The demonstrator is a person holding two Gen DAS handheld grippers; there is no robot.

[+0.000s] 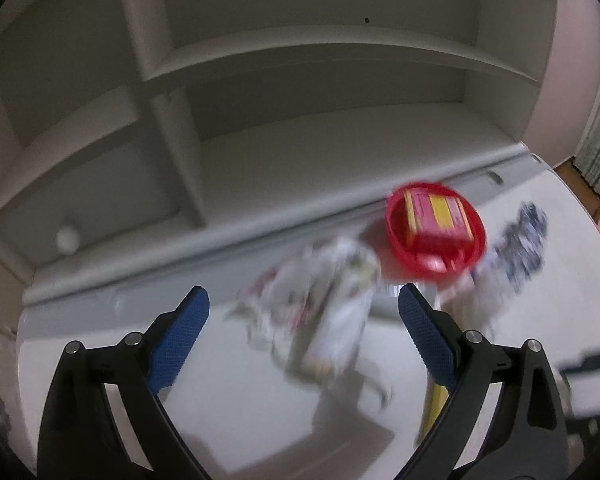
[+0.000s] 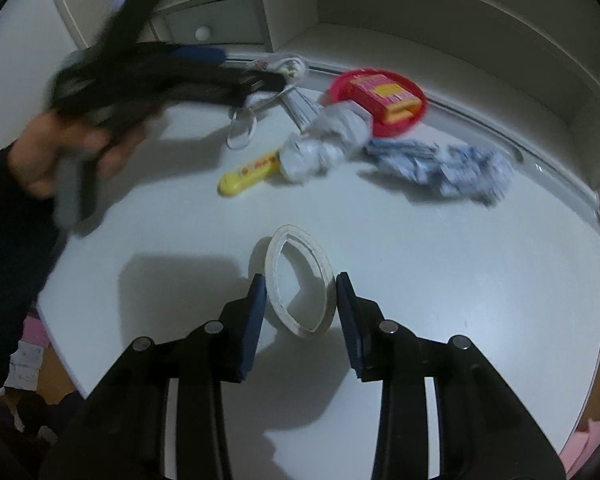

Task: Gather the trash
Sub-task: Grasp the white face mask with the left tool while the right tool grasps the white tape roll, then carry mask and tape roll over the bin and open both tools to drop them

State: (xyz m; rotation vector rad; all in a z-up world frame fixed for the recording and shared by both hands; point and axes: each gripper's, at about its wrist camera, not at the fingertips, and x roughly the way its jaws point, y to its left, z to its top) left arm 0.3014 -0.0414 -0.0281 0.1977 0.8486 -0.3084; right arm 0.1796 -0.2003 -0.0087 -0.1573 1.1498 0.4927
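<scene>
- Trash is lying scattered on the white table [image 2: 460, 280]: a white tape ring [image 2: 300, 280], crumpled white paper [image 2: 324, 148], a blue-patterned wrapper [image 2: 440, 168], a yellow tube [image 2: 248, 174].
- Right gripper [image 2: 300, 300] is straddling the tape ring, jaws partly open and holding nothing; closing looks next.
- Left gripper [image 1: 304, 316] is hovering wide open and empty over a blurred crumpled wrapper [image 1: 320, 300] beside the red bowl [image 1: 400, 240], so lowering seems needed.

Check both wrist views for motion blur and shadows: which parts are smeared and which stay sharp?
Left wrist view: the crumpled wrapper and red bowl are smeared by motion, while the open left gripper stays sharp. Right wrist view: desk items such as the tape ring are fairly crisp, only the hand holding the other gripper blurs; soft shadows fall on the white desk.
</scene>
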